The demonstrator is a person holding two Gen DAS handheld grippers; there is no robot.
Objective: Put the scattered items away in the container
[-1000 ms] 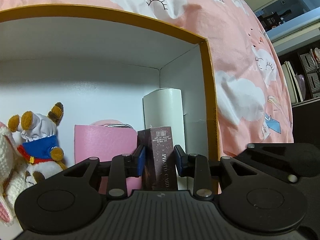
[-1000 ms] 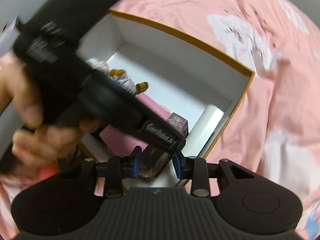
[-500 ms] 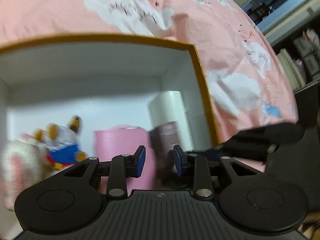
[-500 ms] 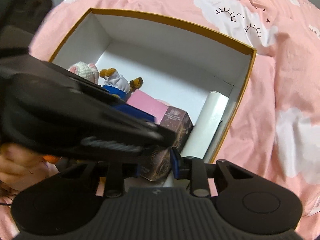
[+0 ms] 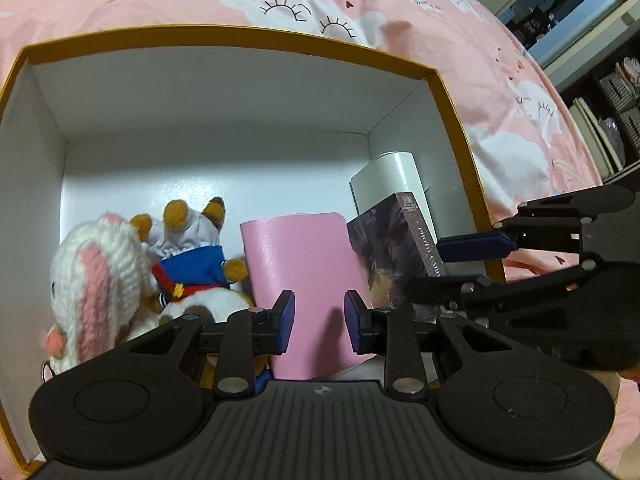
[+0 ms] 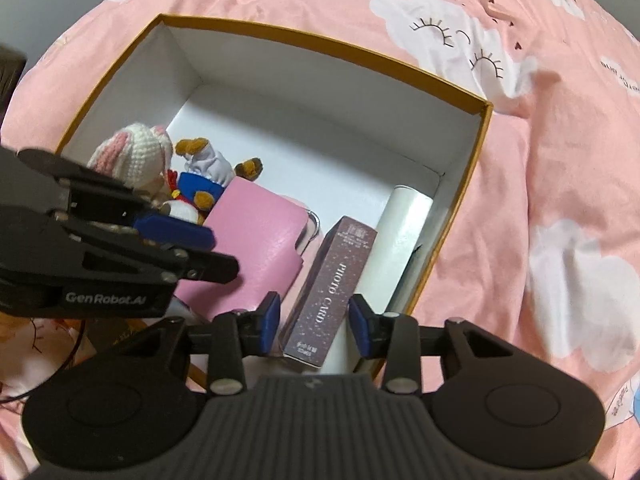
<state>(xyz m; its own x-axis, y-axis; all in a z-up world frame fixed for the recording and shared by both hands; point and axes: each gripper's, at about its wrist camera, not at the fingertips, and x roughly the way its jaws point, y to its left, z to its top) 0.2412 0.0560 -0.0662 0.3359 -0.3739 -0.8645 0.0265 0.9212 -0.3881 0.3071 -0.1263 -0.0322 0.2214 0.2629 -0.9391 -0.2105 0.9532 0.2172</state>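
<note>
A white box with an orange rim (image 5: 448, 92) (image 6: 482, 128) lies on the pink bedding. Inside it are a white crochet bunny (image 5: 92, 276) (image 6: 136, 152), a blue-bibbed plush (image 5: 192, 264) (image 6: 204, 176), a pink case (image 5: 304, 272) (image 6: 256, 248), a dark "PHOTO CARD" box (image 5: 396, 248) (image 6: 332, 284) and a white tube (image 5: 396, 176) (image 6: 400, 236). My left gripper (image 5: 319, 322) is open and empty above the pink case. My right gripper (image 6: 313, 326) is open, its pads on either side of the photo card box and apart from it.
Pink cloud-print bedding (image 6: 560, 160) surrounds the box. Shelves with books (image 5: 600, 120) stand at the far right. The far half of the box floor (image 5: 224, 160) holds nothing. Each gripper shows in the other's view, the right one (image 5: 540, 248) and the left one (image 6: 100, 248).
My left gripper let go of the photo card box, pulled back and shifted left over the pink case. The photo card box now lies in the container beside the white tube.
</note>
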